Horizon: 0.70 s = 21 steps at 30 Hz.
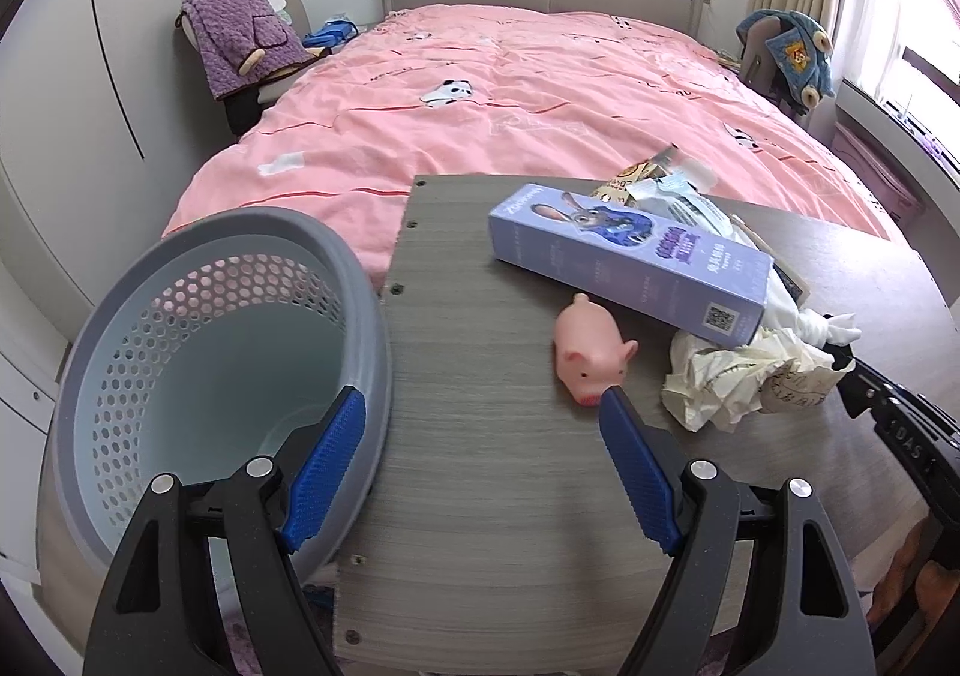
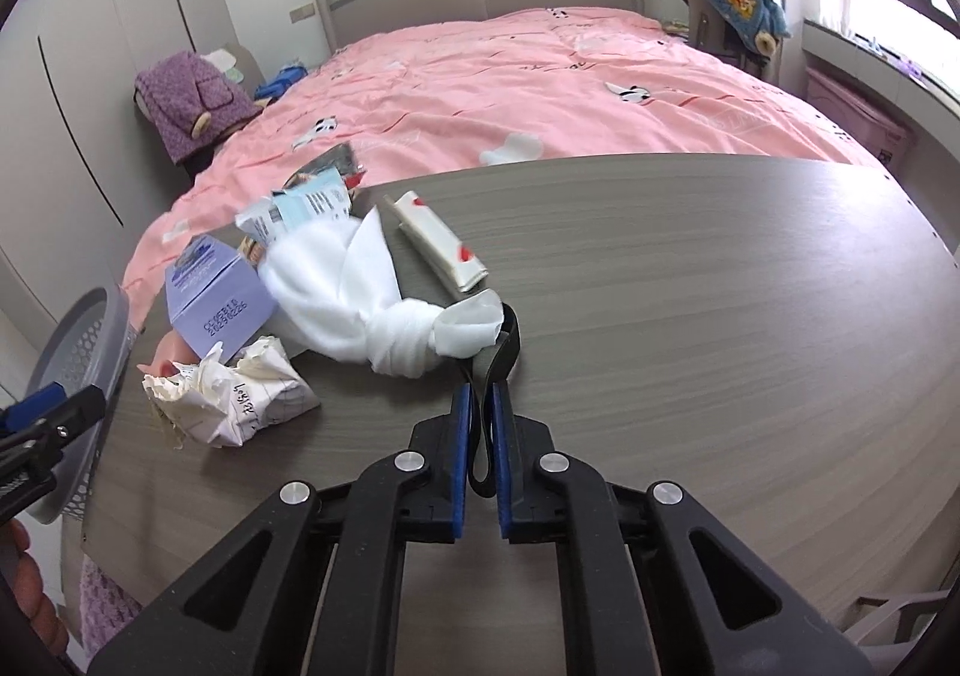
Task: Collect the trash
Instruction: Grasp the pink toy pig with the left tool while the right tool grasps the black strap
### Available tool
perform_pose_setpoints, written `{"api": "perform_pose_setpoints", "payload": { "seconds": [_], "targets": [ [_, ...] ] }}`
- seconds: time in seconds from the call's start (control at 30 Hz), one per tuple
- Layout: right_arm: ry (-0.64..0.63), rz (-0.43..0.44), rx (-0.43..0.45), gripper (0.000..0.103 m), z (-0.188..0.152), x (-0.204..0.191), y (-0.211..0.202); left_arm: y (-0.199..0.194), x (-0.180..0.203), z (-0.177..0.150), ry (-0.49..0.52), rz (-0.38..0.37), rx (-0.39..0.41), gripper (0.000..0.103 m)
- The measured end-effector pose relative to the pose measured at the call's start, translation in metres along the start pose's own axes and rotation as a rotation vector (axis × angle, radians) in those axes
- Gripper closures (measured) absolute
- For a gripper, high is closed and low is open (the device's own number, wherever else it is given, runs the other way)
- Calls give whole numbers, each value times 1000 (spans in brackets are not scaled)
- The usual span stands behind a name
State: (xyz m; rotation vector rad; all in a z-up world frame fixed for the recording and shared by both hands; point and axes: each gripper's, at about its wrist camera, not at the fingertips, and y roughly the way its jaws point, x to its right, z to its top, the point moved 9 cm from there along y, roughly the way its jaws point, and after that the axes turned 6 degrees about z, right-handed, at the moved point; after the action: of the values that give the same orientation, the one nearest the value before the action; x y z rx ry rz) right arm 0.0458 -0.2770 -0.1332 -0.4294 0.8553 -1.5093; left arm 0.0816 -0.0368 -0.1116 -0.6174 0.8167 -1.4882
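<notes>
A grey mesh waste basket [image 1: 198,352] stands at the table's left edge; it also shows in the right wrist view [image 2: 78,352]. My left gripper [image 1: 480,406] is open and empty above the grey wooden table [image 1: 480,496], its right fingertip beside a pink toy pig [image 1: 591,358]. Trash lies on the table: a purple box [image 1: 630,256], a crumpled paper ball [image 2: 234,400], a knotted white cloth [image 2: 360,304], wrappers [image 2: 312,202] and a white packet [image 2: 438,241]. My right gripper [image 2: 483,394] is shut on a black strap [image 2: 498,358] that lies beside the cloth's knot.
A bed with a pink quilt [image 1: 510,94] lies behind the table. A chair with purple clothing [image 1: 240,40] stands at the far left, a chair with a blue garment [image 1: 786,52] at the far right. The table's right part [image 2: 750,316] is bare.
</notes>
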Motion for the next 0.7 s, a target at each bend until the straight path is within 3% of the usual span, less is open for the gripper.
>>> {"api": "perform_pose_setpoints", "payload": {
  "seconds": [0.33,0.7],
  "targets": [
    [8,-29,104,95,23,26,-33,0,17,1,17,-16,3,26],
    [26,7,126,95,29,23,-41,17,17,1,3,-36,-31,26]
  ]
}}
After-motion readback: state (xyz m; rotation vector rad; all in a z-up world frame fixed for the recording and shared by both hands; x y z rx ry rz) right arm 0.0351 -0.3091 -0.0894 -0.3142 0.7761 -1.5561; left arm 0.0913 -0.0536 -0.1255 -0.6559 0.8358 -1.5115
